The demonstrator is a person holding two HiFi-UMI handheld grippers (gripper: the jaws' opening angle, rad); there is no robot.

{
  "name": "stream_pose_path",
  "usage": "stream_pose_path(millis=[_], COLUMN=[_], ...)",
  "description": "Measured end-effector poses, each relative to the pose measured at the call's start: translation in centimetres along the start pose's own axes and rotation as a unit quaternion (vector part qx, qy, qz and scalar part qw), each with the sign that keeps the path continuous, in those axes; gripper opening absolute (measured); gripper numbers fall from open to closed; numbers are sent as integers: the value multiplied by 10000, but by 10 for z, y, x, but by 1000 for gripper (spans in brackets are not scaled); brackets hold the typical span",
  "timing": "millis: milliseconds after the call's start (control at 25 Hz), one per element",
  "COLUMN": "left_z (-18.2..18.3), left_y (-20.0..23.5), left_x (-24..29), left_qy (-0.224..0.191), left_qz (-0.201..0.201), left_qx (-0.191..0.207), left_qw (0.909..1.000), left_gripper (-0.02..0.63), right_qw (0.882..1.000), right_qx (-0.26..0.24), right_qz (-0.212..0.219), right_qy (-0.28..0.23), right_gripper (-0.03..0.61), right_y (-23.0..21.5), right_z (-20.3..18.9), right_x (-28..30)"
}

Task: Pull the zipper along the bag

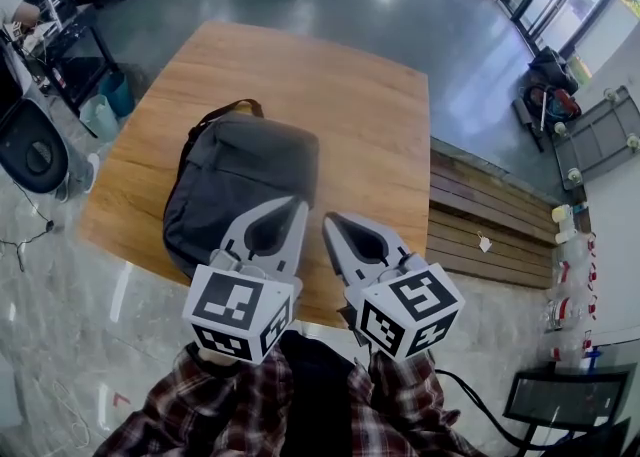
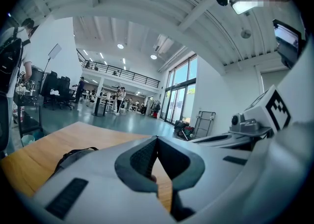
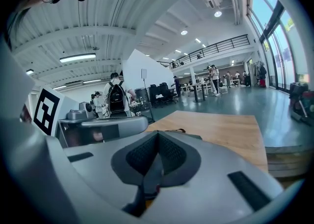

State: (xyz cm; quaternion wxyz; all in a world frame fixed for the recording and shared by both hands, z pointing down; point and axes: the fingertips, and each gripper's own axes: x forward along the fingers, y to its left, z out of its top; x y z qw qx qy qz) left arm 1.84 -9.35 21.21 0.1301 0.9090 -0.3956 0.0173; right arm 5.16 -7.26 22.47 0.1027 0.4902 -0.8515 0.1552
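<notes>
The dark grey bag lies flat on the wooden table, toward its near left edge, with its strap looped at the far end. Both grippers hang side by side in the air over the bag's near end and touch nothing. The left gripper has its jaws pressed tip to tip with nothing between them. The right gripper is the same, jaws together and empty. No view shows the zipper or its pull, so I cannot tell whether the bag is zipped or open, nor what, if anything, is inside. This would fit either the moment ahead of reaching for the pull or the one after letting it go. Taking the pull at all would call for parted jaws and careful aim at a small tab.
</notes>
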Motion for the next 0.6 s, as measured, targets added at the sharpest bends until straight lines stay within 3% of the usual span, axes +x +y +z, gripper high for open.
stream_pose_path(millis=[600], left_z=[-1], left_y=[-2], left_x=[1], left_qy=[-18], left_qz=[1], left_qx=[-17], left_qw=[10000], left_gripper=[11], right_qw=[10000], right_qx=[-15], right_qz=[-29], right_qy=[-49], right_gripper=[6], right_y=[-2], right_z=[0], right_x=[-5])
